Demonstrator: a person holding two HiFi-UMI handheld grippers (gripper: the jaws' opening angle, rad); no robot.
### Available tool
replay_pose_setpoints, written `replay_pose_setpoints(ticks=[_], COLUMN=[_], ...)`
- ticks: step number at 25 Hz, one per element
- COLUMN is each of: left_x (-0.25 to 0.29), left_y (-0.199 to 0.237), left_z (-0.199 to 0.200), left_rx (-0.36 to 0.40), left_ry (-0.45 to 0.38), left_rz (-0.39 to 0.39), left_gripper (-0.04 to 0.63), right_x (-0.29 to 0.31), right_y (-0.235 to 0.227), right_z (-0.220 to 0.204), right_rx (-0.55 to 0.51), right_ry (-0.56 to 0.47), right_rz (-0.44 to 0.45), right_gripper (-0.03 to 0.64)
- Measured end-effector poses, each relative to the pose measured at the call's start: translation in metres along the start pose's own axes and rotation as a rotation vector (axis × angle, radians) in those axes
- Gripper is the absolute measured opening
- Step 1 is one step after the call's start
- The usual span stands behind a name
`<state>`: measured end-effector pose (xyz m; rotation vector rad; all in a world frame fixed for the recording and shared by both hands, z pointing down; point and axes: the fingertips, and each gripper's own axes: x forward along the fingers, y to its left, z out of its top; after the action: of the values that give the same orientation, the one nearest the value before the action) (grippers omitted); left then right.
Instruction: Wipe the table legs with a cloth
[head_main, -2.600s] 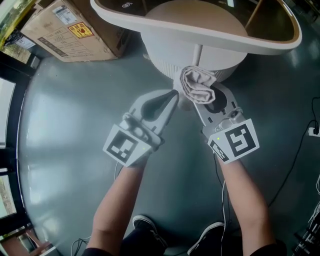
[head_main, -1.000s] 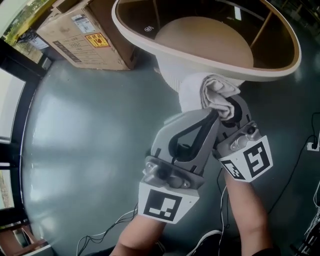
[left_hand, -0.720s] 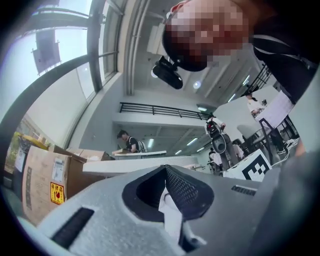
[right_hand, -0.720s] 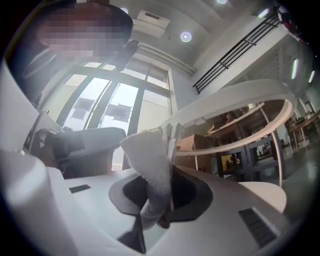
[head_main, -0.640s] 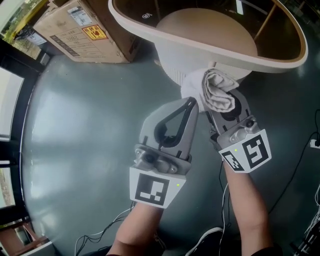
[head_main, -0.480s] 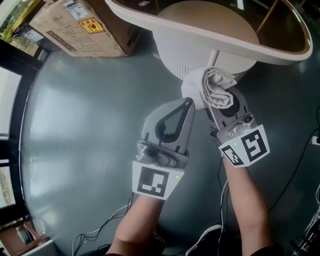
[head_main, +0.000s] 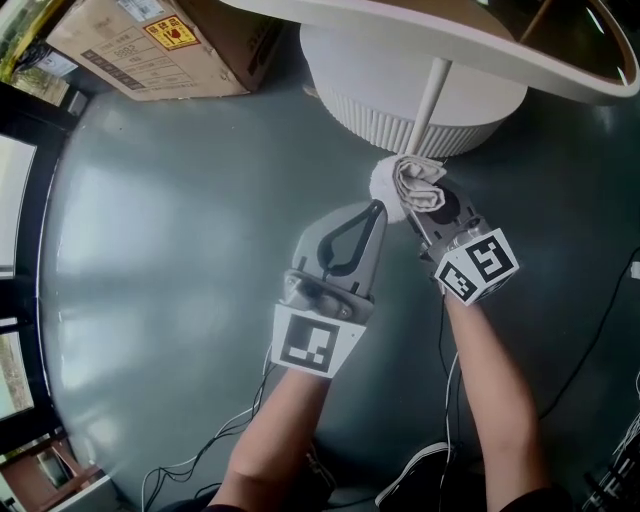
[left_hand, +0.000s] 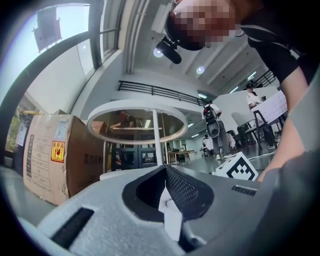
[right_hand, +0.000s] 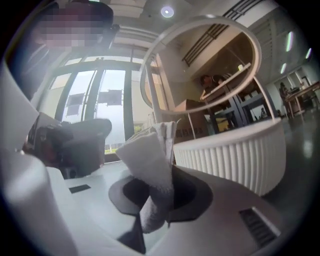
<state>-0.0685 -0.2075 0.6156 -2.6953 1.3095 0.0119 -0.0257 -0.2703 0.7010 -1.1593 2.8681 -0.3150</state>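
Your right gripper (head_main: 425, 206) has its jaws clamped on a bunched off-white terry cloth (head_main: 418, 178). The wad stands proud of the fingertips, so fabric rather than plastic meets the work. The cloth sits at the foot of the thin white pole leg (head_main: 430, 98) of the oval white-rimmed table (head_main: 500, 52), just where the leg enters the round white ribbed base (head_main: 360, 100). Contact looks likely from the head view, but the right gripper view only shows the leg behind the wad and cannot settle it. Your left gripper (head_main: 377, 208) hovers just beside the cloth, jaws pressed together tip to tip and pinching nothing. By my reading it is parked there, close enough to re-bunch the cloth if it slackens. A small pale tab shows inside its jaw loop; unidentified. A brown cardboard box (head_main: 150, 40) rests on the grey floor (head_main: 180, 250), well apart from the work. Judgement: wiping is under way at the low end of this leg, and the next stroke needs the wad held against the pole as you travel along it. Risk: the pole is thin and round, so the cloth may slip off to one side.
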Motion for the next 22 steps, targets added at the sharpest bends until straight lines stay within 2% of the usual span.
replay_pose_setpoints(ticks=[3, 6, 8, 11, 14, 18, 20, 22], left_x=[-0.003, -0.006, -0.009, -0.014, -0.01, 0.001, 0.008, 0.014], left_y=[-0.001, -0.004, -0.003, 0.003, 0.006, 0.013, 0.017, 0.018], left_z=[-0.011, -0.019, -0.025, -0.032, -0.024, 0.004, 0.025, 0.047], left_rx=[-0.028, -0.026, -0.031, -0.09, -0.147, -0.17, -0.17, -0.155], left_ry=[0.021, 0.036, 0.053, 0.075, 0.062, 0.015, -0.029, -0.075], left_rz=[0.002, -0.012, -0.015, 0.003, -0.002, -0.004, -0.002, -0.008], left_gripper=[0.006, 0.006, 0.006, 0.006, 0.006, 0.006, 0.006, 0.006], right_x=[0.0, 0.0, 0.003, -0.002, -0.026, -0.04, -0.032, -0.02], right_y=[-0.017, -0.028, -0.03, -0.025, -0.029, -0.055, -0.044, -0.021], right_z=[-0.065, -0.109, -0.12, -0.116, -0.071, 0.051, 0.122, 0.175], right_rx=[0.065, 0.128, 0.169, 0.225, 0.168, -0.003, -0.134, -0.257], right_ry=[0.146, 0.249, 0.294, 0.325, 0.243, 0.048, -0.042, -0.103], right_rz=[-0.028, -0.051, -0.056, -0.049, -0.033, -0.069, -0.021, 0.06], right_gripper=[0.074, 0.074, 0.075, 0.074, 0.074, 0.074, 0.074, 0.074])
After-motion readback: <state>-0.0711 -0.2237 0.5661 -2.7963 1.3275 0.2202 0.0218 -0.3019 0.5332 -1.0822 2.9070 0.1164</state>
